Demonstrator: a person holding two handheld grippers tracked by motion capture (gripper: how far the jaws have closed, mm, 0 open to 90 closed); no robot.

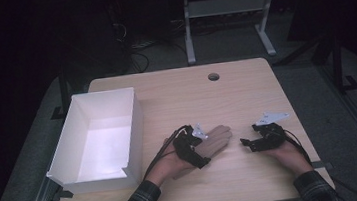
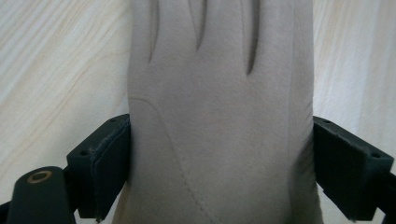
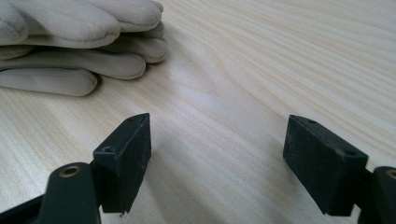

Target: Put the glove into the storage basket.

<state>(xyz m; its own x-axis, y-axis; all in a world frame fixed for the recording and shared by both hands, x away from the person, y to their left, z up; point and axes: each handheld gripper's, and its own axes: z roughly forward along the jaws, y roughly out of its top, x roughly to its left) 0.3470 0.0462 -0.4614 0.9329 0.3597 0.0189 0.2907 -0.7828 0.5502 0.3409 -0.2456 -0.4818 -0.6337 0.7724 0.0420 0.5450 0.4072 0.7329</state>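
Note:
A beige suede glove (image 1: 216, 138) lies flat near the middle of the wooden table (image 1: 246, 98), fingers pointing to the far right. My left gripper (image 1: 198, 149) sits over its cuff end. In the left gripper view the glove (image 2: 219, 93) spans the whole gap and the jaws stand wide, one against each edge, without bunching it. My right gripper (image 1: 249, 143) rests low on bare wood to the right, open with nothing between its fingers (image 3: 126, 158). In the right gripper view the glove's fingertips (image 3: 79, 28) lie ahead to the left, in two layers.
An open white box (image 1: 134, 130) stands at the table's left, its inside bare. A round cable hole (image 1: 213, 76) sits near the far edge. Beyond the table are a desk frame (image 1: 188, 34) and cables on the floor.

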